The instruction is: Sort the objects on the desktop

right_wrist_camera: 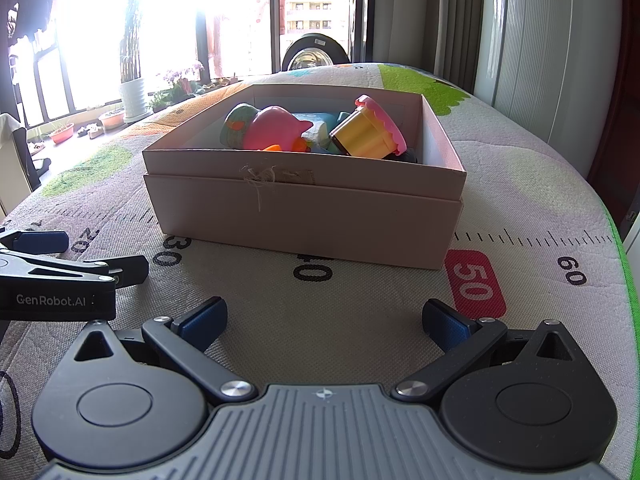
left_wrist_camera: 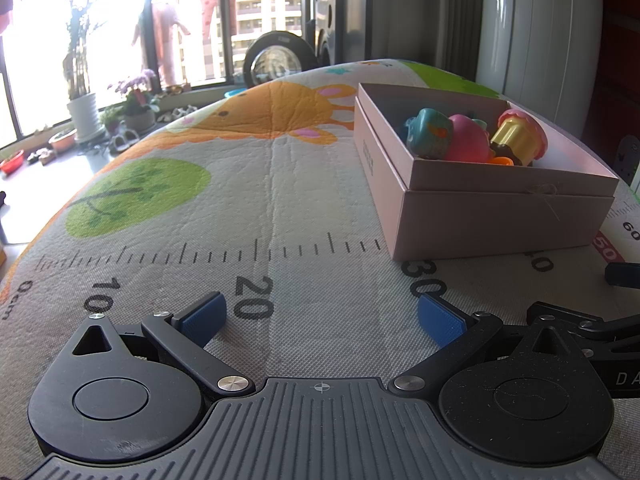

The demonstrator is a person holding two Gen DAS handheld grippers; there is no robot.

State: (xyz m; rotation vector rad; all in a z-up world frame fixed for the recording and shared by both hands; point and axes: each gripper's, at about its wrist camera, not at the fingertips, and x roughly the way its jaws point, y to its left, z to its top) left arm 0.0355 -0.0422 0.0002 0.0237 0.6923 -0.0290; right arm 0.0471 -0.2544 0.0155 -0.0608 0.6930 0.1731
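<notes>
- Toys [right_wrist_camera: 304, 130] are seen gathered inside the pink box [right_wrist_camera: 304, 216].
- No loose item is seen on the mat [left_wrist_camera: 280, 184]; sorting is judged nearly finished.
- Left gripper [left_wrist_camera: 322, 318] and right gripper [right_wrist_camera: 324, 318]: fingers spread apart, nothing held.

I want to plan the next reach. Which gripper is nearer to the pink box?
Right, though not by much. The right gripper faces the pink box head-on, just short of its front wall. The left gripper sits off the box's left front corner.

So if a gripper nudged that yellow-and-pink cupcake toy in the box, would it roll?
Probably a little: the cupcake toy lies tilted on its round side. It looks like light hard plastic, and the pink box wall and neighbouring toys would likely stop it.
</notes>
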